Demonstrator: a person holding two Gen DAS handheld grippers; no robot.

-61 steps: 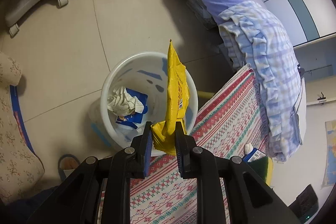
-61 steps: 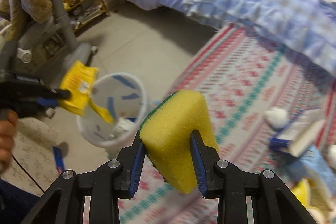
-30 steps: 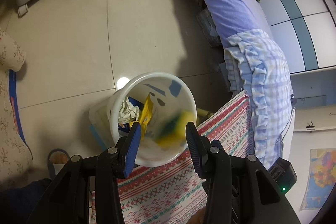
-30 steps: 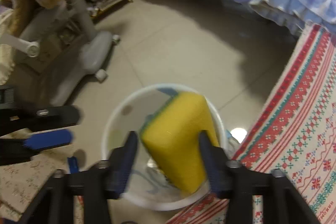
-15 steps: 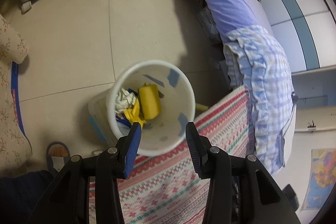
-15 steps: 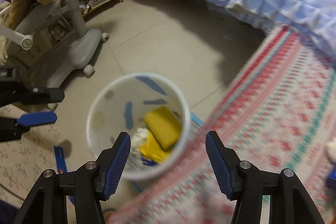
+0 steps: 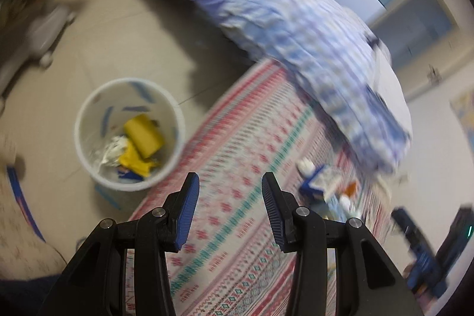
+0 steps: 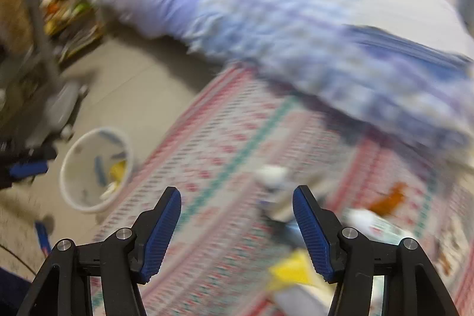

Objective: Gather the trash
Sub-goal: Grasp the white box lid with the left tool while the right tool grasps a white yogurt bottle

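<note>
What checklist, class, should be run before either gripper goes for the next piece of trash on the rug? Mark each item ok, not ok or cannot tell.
1. Left gripper open, empty: ok.
2. Right gripper open, empty: ok.
3. Yellow sponge and yellow wrapper inside the white bin: ok.
4. Trash remaining on the rug: ok, blue-white carton ahead.
5. Sharp view of the yellow scrap: not ok, blurred.
6. Bin upright: ok.

Left wrist view: we look steeply down past open jaws; white bin [image 7: 89,168] near, lower left.
Right wrist view: we face forward over the rug [image 8: 237,144], toward the bed [image 8: 296,5].
Shared by both views: the bin, rug and bed.
</note>
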